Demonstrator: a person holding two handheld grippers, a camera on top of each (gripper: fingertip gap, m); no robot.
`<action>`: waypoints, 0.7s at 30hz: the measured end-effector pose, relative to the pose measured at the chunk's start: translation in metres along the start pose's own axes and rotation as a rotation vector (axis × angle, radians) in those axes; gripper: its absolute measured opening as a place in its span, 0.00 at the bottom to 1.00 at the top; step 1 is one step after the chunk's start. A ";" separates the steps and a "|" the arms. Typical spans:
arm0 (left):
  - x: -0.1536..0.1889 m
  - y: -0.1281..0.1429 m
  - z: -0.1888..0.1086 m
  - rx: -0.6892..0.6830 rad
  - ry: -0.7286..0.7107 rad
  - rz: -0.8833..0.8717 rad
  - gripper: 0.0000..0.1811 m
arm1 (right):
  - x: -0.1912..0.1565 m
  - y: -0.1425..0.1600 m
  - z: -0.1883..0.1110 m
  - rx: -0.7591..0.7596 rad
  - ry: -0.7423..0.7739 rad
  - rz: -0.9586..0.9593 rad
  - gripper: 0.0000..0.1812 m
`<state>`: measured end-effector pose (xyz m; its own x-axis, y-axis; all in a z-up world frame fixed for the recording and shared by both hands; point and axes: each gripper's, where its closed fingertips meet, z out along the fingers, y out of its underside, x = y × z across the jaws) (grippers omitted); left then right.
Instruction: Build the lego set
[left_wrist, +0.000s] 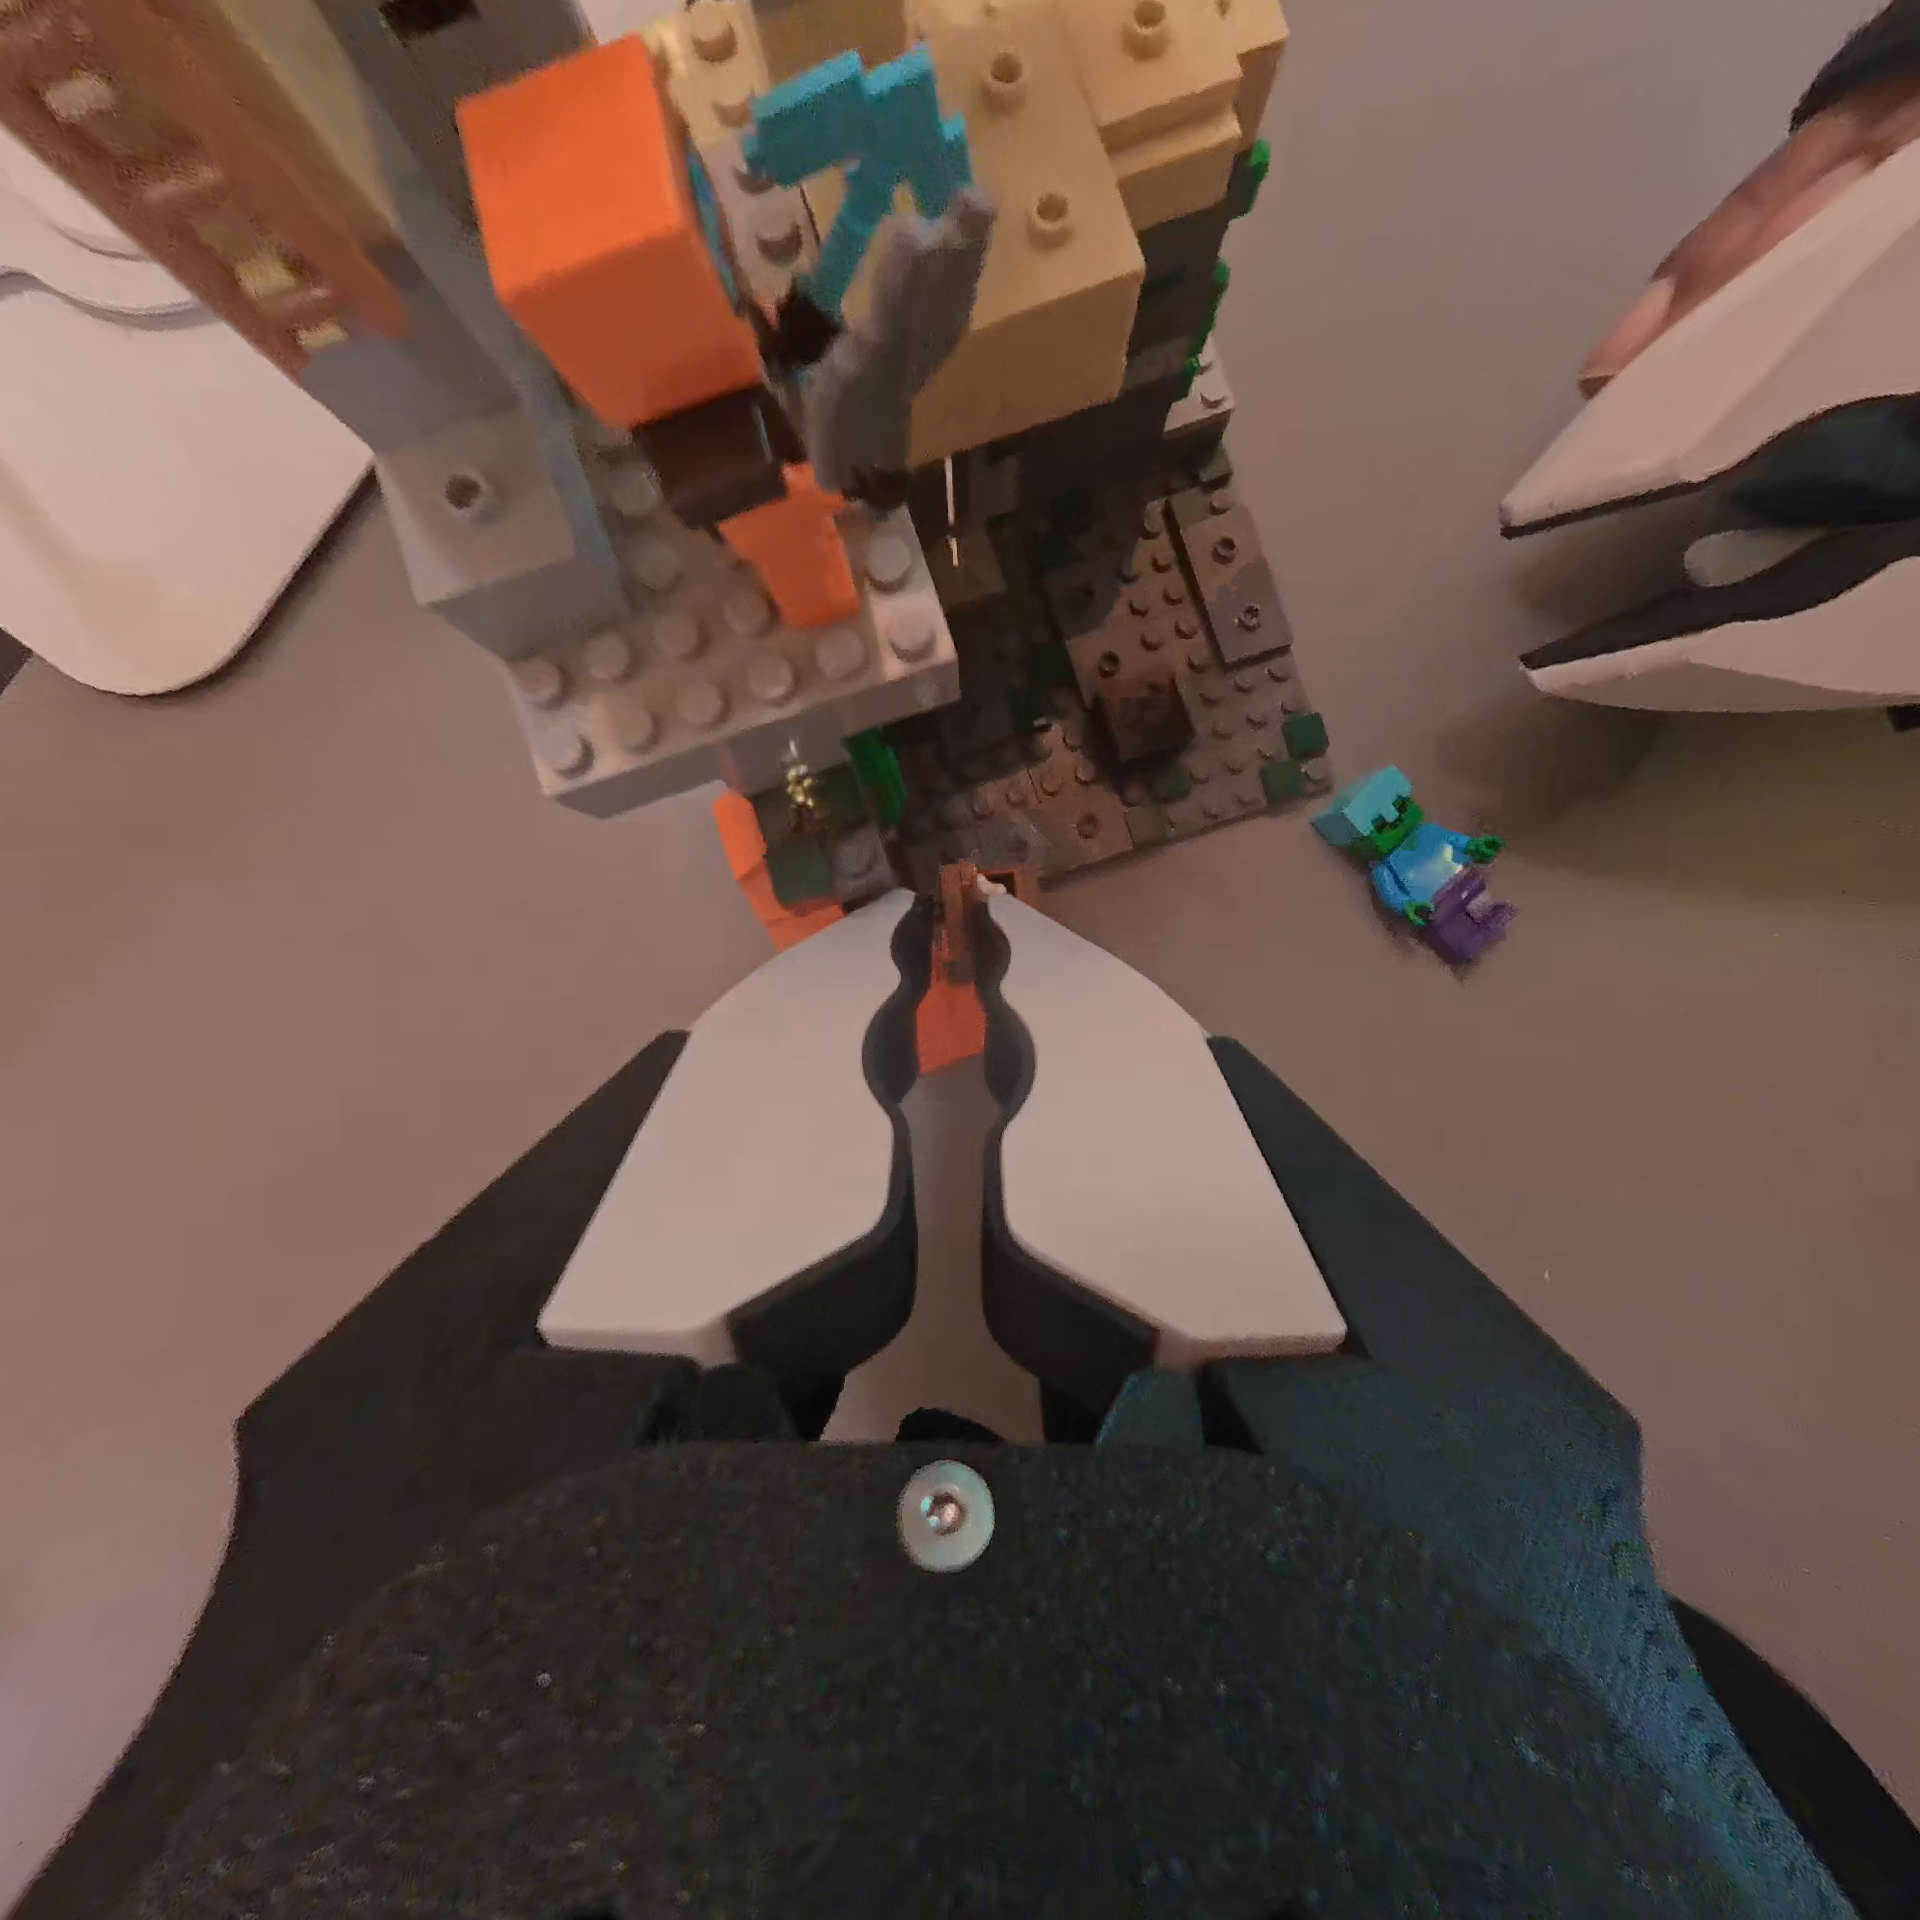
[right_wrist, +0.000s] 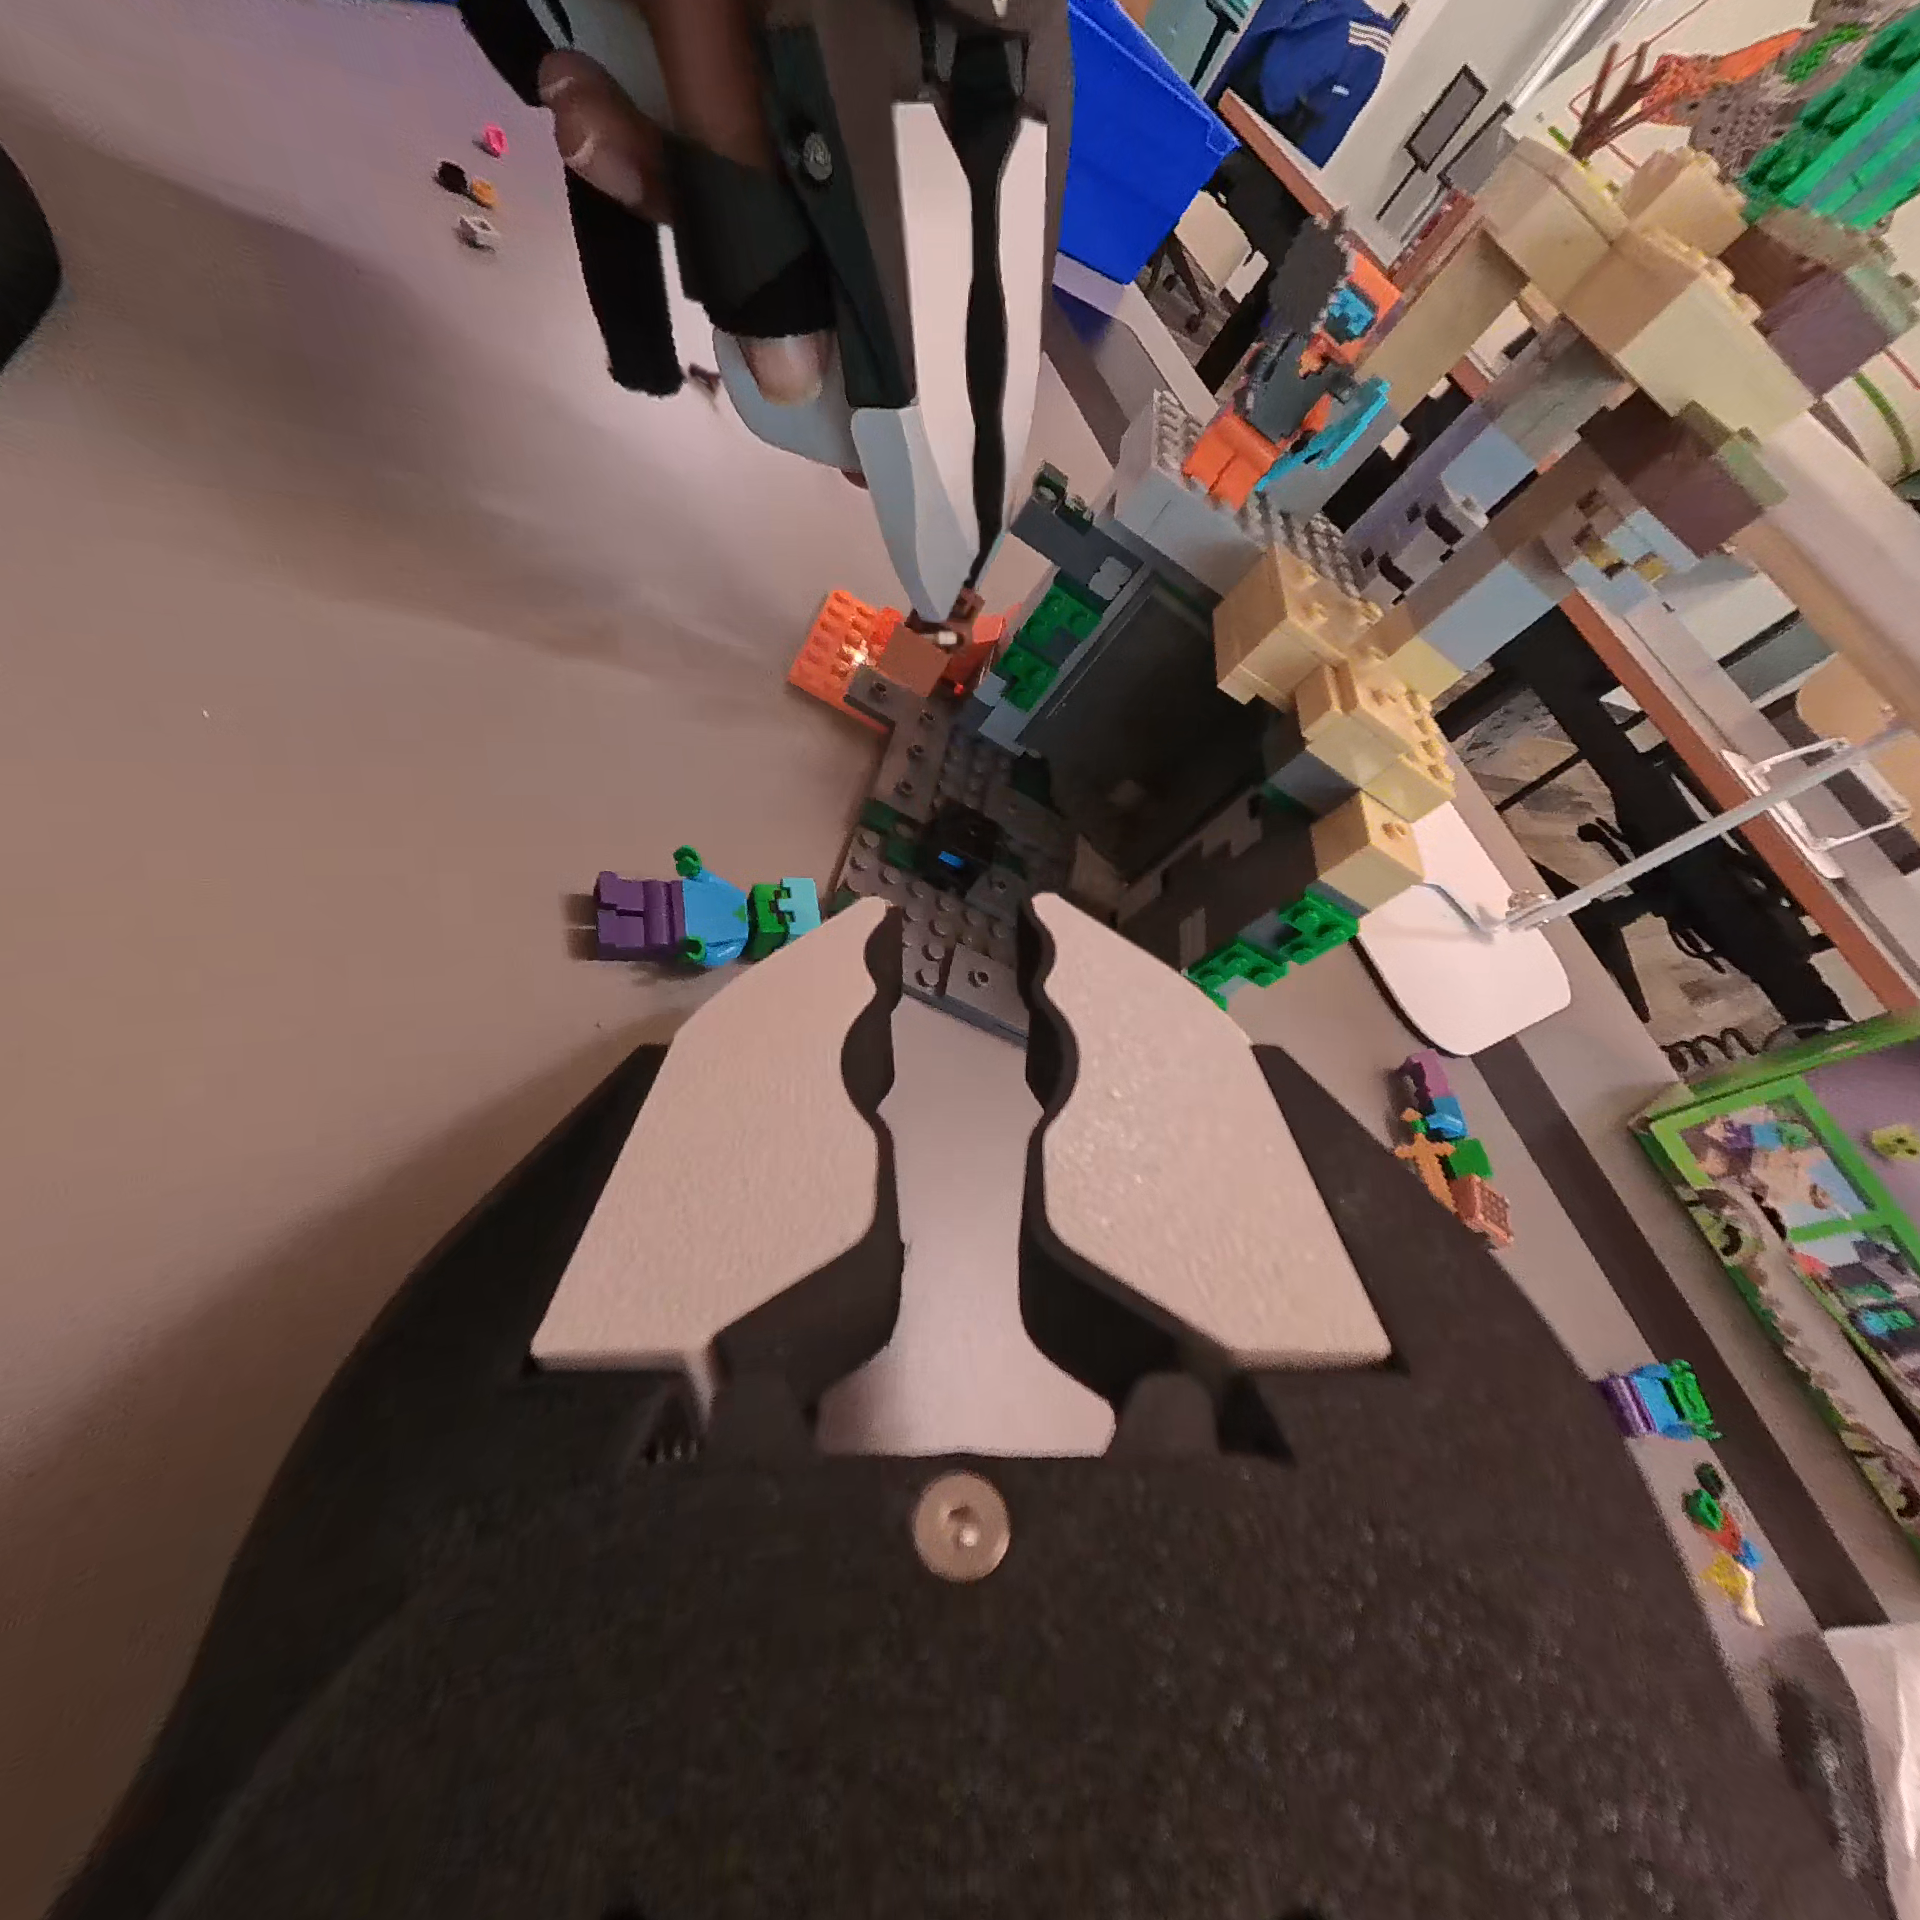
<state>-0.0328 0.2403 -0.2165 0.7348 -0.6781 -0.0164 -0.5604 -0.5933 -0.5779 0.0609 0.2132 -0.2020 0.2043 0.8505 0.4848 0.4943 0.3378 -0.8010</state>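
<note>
Left gripper (left_wrist: 951, 909): white fingers closed together on a small reddish-brown lego piece (left_wrist: 958, 902) with a pale stud, pinched at the tips. From the right wrist view, the piece (right_wrist: 940, 636) sits at the near corner of the build, against a bright orange studded brick (right_wrist: 840, 644); whether it is seated or just touching, I cannot tell, the tips hide the joint.

Right gripper (right_wrist: 956, 914): fingers apart, nothing between them, hovering low over the dark grey studded baseplate (right_wrist: 940, 914) at the front of the model.

Build: tall lego structure of grey, tan and dark brown bricks (left_wrist: 1039, 312), standing on the grey-brown tabletop (left_wrist: 312, 935). On its light grey studded ledge (left_wrist: 707, 686) stands an orange blocky figure (left_wrist: 613, 239) beside a turquoise pickaxe (left_wrist: 862, 156).

Loose items: a small zombie minifigure with turquoise head, blue shirt and purple legs (right_wrist: 696, 914) lies flat on the table just beside the baseplate, left of the right gripper's fingers. Further right, scattered small figures (right_wrist: 1449, 1153) and a green-bordered printed box (right_wrist: 1818, 1226). A blue plastic bin (right_wrist: 1132, 156) is behind.
</note>
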 end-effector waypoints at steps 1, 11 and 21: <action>-0.001 0.000 0.002 -0.002 -0.010 -0.005 0.04 | 0.000 0.001 0.000 -0.002 0.001 0.002 0.11; -0.005 0.001 0.012 0.013 -0.121 0.005 0.04 | -0.006 0.001 0.002 -0.011 -0.010 -0.002 0.11; -0.006 0.002 0.015 0.034 -0.163 0.019 0.06 | -0.006 -0.003 0.000 0.009 -0.029 0.073 0.11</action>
<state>-0.0325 0.2494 -0.2301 0.7781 -0.6078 -0.1584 -0.5636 -0.5642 -0.6034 0.0579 0.2075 -0.2027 0.2151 0.8842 0.4147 0.4711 0.2780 -0.8371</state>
